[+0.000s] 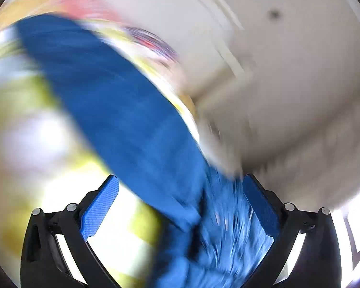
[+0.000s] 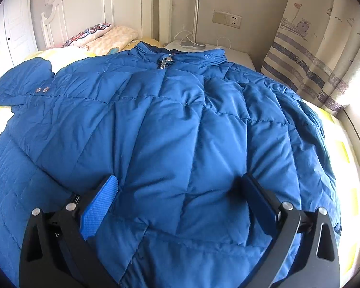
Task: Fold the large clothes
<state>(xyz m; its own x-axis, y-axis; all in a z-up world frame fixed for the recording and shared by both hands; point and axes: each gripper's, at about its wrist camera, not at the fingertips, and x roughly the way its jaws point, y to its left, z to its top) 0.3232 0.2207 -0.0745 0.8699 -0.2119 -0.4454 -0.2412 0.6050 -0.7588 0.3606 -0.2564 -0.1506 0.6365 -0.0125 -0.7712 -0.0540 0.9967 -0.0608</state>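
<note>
Jacket (image 2: 170,120) spread front-up on bed (image 2: 348,148), collar toward headboard (image 2: 96,4); right gripper (image 2: 180,192) spread wide, unladen, low over its hem area; left gripper (image 1: 180,192) released, blurred blue cloth between its fingers, contact indeterminable.

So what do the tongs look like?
Both tongs match: the left tongs and right tongs each have black angular frames with silver round bolts. Their two fingers carry bright blue pads with a dotted, bumpy texture. No cables show.
</note>
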